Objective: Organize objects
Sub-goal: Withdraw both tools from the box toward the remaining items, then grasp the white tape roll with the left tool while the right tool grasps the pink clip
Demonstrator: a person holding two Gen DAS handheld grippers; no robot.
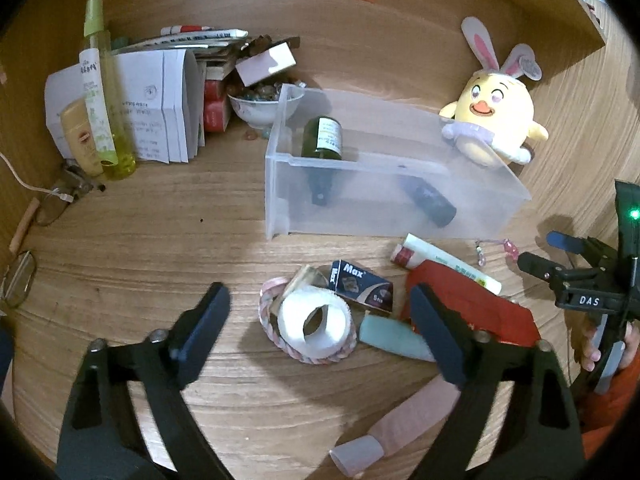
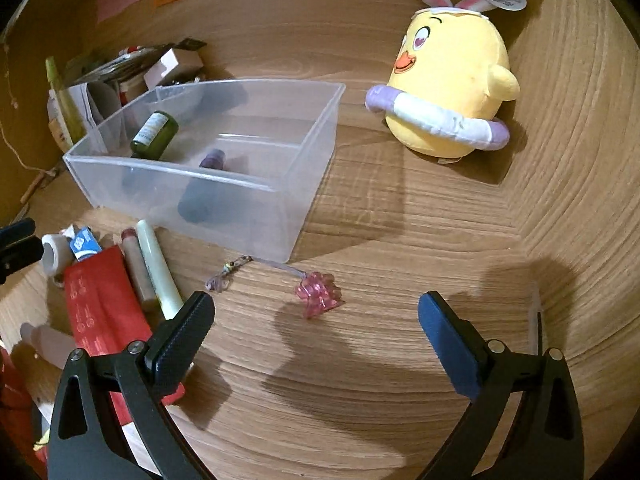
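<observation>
A clear plastic bin (image 1: 280,184) (image 2: 308,184) stands on the wooden desk and holds a green bottle (image 1: 324,138) (image 2: 154,134) and a dark purple bottle (image 1: 430,202) (image 2: 200,194). My left gripper (image 1: 320,312) is open above a white tape roll (image 1: 314,322) with a pink braided band (image 1: 266,312) around it. Beside them lie a Max box (image 1: 362,286), a teal tube (image 1: 392,338), a red pouch (image 1: 480,308) (image 2: 96,308) and a pale green tube (image 1: 452,262) (image 2: 158,268). My right gripper (image 2: 316,320) (image 1: 560,256) is open, just short of a pink bead charm (image 2: 318,294).
A yellow chick plush (image 1: 494,120) (image 2: 448,92) sits right of the bin. A spray bottle (image 1: 102,92), papers (image 1: 160,108), a bowl of beads (image 1: 262,106) and boxes crowd the back left. Glasses (image 1: 18,282) lie at the left edge. A pink tube (image 1: 400,424) lies near me.
</observation>
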